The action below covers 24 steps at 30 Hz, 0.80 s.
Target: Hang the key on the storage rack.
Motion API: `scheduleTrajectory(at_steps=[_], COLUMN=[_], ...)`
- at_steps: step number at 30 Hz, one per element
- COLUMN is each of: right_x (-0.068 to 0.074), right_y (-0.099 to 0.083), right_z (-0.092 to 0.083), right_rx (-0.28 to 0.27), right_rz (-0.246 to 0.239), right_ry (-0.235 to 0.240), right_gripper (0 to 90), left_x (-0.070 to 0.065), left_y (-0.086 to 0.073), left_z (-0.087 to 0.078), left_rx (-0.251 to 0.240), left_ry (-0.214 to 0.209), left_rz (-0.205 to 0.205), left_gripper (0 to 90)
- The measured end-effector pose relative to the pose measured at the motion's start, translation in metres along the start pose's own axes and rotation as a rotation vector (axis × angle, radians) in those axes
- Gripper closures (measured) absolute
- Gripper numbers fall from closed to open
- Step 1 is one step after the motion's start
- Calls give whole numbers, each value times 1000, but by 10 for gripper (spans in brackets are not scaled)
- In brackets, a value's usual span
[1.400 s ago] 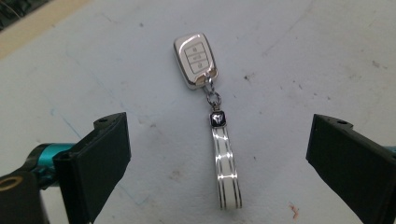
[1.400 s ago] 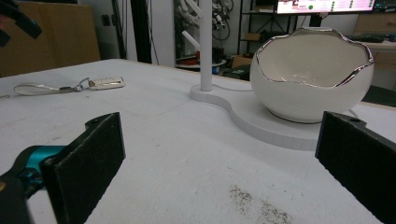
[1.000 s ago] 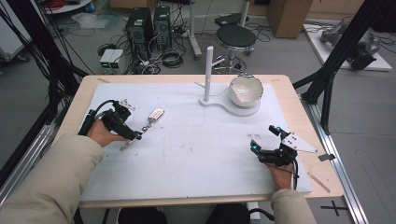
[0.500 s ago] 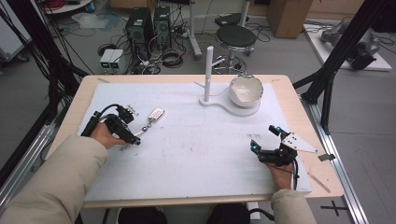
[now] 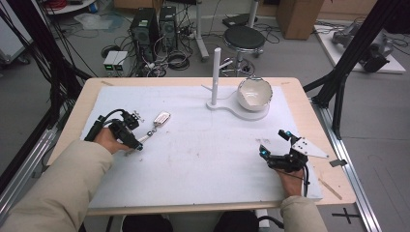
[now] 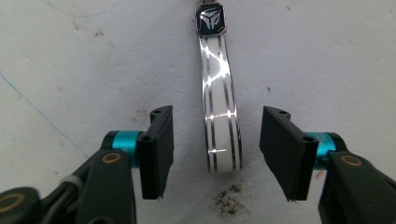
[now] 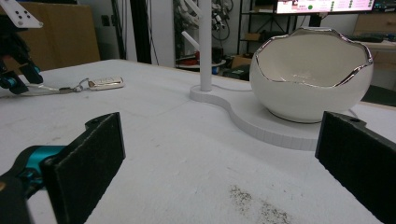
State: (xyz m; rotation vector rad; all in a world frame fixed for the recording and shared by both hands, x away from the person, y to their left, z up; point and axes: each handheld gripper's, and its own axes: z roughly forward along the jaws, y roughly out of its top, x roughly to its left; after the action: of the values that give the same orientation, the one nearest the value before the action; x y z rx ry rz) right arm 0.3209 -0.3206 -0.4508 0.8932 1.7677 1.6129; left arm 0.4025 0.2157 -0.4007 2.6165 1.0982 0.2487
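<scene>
A keychain lies on the white mat: a silver fob (image 5: 162,117) joined by a ring to a glossy white strap (image 6: 220,107) with a dark badge (image 6: 210,19) at its far end. My left gripper (image 5: 137,143) is open and low over the mat. In the left gripper view its jaws stand on either side of the strap's near end, apart from it (image 6: 215,154). My right gripper (image 5: 274,143) rests open at the right of the mat with nothing between its fingers (image 7: 224,158). The right gripper view shows the fob (image 7: 106,83) far off to the left.
A white egg-shaped bowl (image 5: 255,93) with a jagged silver rim sits on a flat white stand base (image 5: 227,107) beside an upright white post (image 5: 216,72) at the back. The wooden table edge (image 5: 333,188) frames the mat. Dark grit (image 6: 229,203) marks the mat.
My left hand and gripper have shifted slightly to the left at the strap's end. The right gripper has not moved.
</scene>
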Motion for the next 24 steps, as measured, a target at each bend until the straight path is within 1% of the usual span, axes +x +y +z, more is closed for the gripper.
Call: scheduleTrajectory(at_steps=[4, 5, 6, 7, 8, 9, 10, 11, 12, 13, 14, 17, 19, 20, 21, 22, 23, 24], right_x=[0, 0, 0, 0, 0, 0, 0, 0, 0, 0, 0, 0, 0, 0, 0, 0, 0, 0], right_y=[0, 0, 0, 0, 0, 0, 0, 0, 0, 0, 0, 0, 0, 0, 0, 0, 0, 0], right_z=[0, 0, 0, 0, 0, 0, 0, 0, 0, 0, 0, 0, 0, 0, 0, 0, 0, 0], right_rx=[-1, -1, -2, -2, 0, 0, 0, 1, 1, 1, 2, 1, 2, 2, 1, 0, 0, 0], right_rz=[-4, -4, -4, -4, -1, -1, 0, -1, 1, 3, 2, 1, 2, 2, 2, 1, -2, -2], right_ry=[2, 2, 2, 2, 0, 0, 0, 0, 1, 1, 1, 1, 1, 1, 1, 0, 0, 0], right_gripper=[6, 6, 6, 6, 5, 5, 6, 5, 5, 5, 5, 5, 5, 5, 5, 5, 5, 5], left_x=[0, 0, -1, -1, -2, -2, -2, -3, -4, -5, -6, -6, -6, -5, -5, -5, -5, -6], left_y=[0, 0, 0, 0, 0, 0, 0, 0, 1, 1, 2, 3, 2, 2, 2, 2, 2, 2], left_z=[1, 1, 1, 1, 2, 2, 2, 2, 3, 4, 4, 3, 4, 3, 3, 3, 2, 3], left_rx=[8, 5, 9, 9, 7, 13, 19, 18, 24, 26, 43, 50, 37, 48, 47, 38, 48, 31], left_ry=[8, 9, 10, 10, 6, 6, 7, 9, 16, 22, 33, 34, 27, 24, 21, 22, 23, 26], left_rz=[7, 3, 6, 8, 4, 10, 19, 20, 32, 35, 59, 51, 40, 52, 52, 38, 51, 33], left_gripper=[508, 508, 551, 551, 603, 603, 688, 712, 726, 730, 732, 734, 736, 736, 737, 738, 738, 738])
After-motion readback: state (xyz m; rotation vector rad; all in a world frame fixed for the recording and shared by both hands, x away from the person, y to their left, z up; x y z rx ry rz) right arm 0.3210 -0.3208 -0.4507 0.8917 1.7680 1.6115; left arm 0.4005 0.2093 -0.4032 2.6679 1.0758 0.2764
